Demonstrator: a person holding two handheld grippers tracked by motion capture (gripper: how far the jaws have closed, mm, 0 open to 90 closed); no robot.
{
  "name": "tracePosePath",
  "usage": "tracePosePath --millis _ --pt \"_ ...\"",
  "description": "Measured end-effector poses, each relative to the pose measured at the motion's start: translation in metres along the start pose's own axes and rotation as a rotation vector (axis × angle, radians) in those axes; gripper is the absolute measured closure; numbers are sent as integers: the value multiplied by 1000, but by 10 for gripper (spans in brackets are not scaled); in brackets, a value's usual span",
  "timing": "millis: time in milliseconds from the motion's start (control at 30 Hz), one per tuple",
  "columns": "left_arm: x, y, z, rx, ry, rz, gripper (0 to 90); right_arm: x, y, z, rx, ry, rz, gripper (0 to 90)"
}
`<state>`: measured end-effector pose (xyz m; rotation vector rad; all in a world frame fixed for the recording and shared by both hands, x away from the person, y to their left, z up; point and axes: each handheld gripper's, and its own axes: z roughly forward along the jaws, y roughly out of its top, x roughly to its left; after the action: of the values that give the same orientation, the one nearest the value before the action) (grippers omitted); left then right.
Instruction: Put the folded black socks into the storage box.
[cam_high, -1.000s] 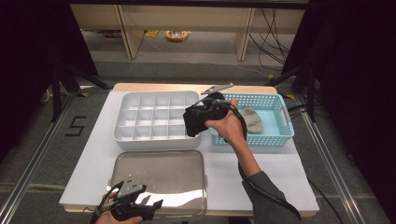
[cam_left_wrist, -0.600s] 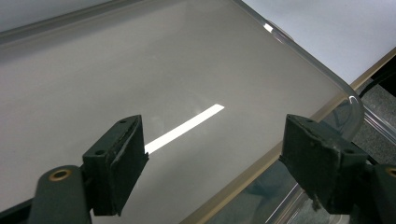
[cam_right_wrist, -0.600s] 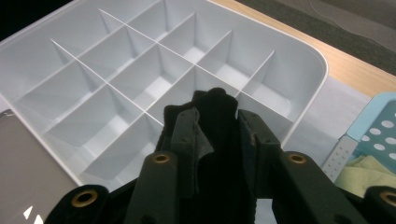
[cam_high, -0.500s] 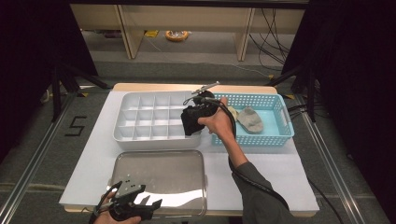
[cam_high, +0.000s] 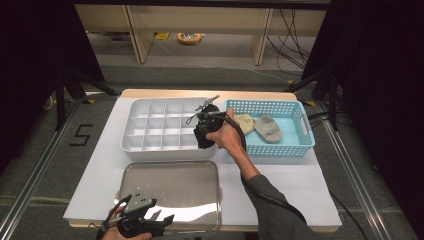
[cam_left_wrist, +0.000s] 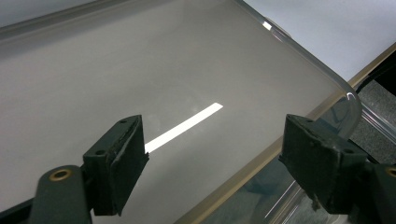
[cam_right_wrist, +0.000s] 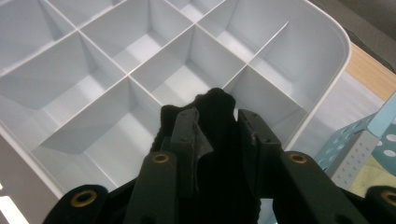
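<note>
Right gripper (cam_right_wrist: 217, 140) fingers clamped on a black sock (cam_right_wrist: 215, 105), held over the divided tray (cam_right_wrist: 116, 74), near-right compartments. Left gripper (cam_left_wrist: 219, 158) fingers apart, nearer than that tray. Risk: sock drapes across a divider, straddling two cells.

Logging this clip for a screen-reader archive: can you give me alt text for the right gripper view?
The right gripper is shut on a black sock, held just above the white divided organizer. Its compartments in view are empty. A corner of the blue perforated basket shows at the right edge.
</note>
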<state>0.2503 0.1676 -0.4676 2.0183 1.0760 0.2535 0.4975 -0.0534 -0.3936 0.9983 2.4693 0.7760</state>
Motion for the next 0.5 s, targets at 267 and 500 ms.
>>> tracePosePath --millis 267,500 --pt "0 0 -1 12 -6 10 215 8 -2 6 110 15 -46 691" --pt "0 0 -1 13 -8 11 216 9 0 11 175 17 -58 691"
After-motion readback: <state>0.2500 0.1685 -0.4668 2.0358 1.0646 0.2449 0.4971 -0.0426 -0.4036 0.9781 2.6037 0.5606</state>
